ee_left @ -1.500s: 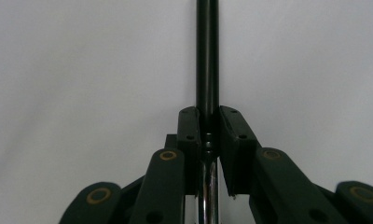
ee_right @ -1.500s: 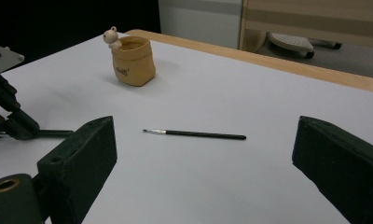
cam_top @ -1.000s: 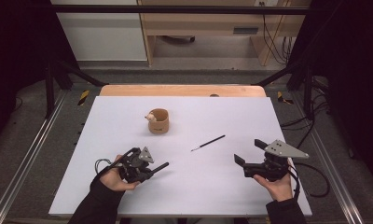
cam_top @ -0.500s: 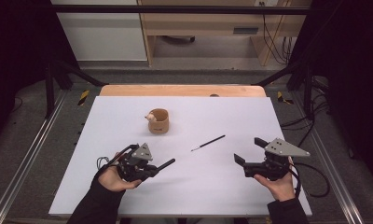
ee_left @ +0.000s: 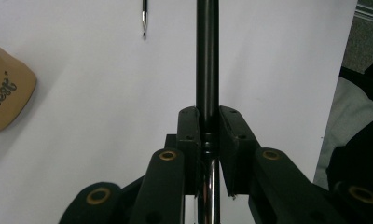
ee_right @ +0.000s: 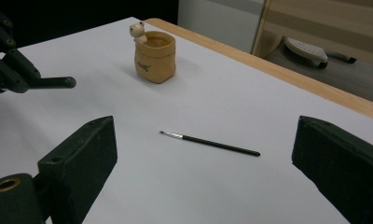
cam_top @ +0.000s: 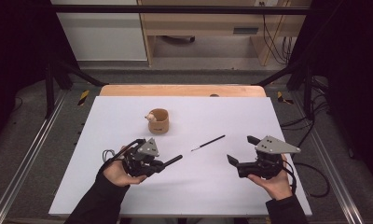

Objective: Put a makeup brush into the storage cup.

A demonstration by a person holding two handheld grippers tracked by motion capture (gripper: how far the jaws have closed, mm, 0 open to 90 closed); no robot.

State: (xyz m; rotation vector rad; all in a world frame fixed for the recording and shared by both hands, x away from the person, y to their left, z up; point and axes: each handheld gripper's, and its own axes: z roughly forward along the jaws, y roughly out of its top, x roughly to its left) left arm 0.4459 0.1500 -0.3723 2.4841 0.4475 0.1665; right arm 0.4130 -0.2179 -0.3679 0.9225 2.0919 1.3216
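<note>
white sheet covers my table | bare wooden strip along its far edge | wooden shelf unit on the floor beyond | white panel just left of it | cables hanging at its right | yellow-black tape off the far-left corner | metal rail alongside my left

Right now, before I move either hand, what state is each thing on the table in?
Left tool: shut on a black pen, held low over the table.
Black pen: clamped between the jaws, sticking out ahead.
Right tool: open, holding nothing.
Paintbrush: lying flat on the white table, loose, between the two tools.
Tan pot: upright, with a small figure on its rim; contents cannot be seen.
</note>
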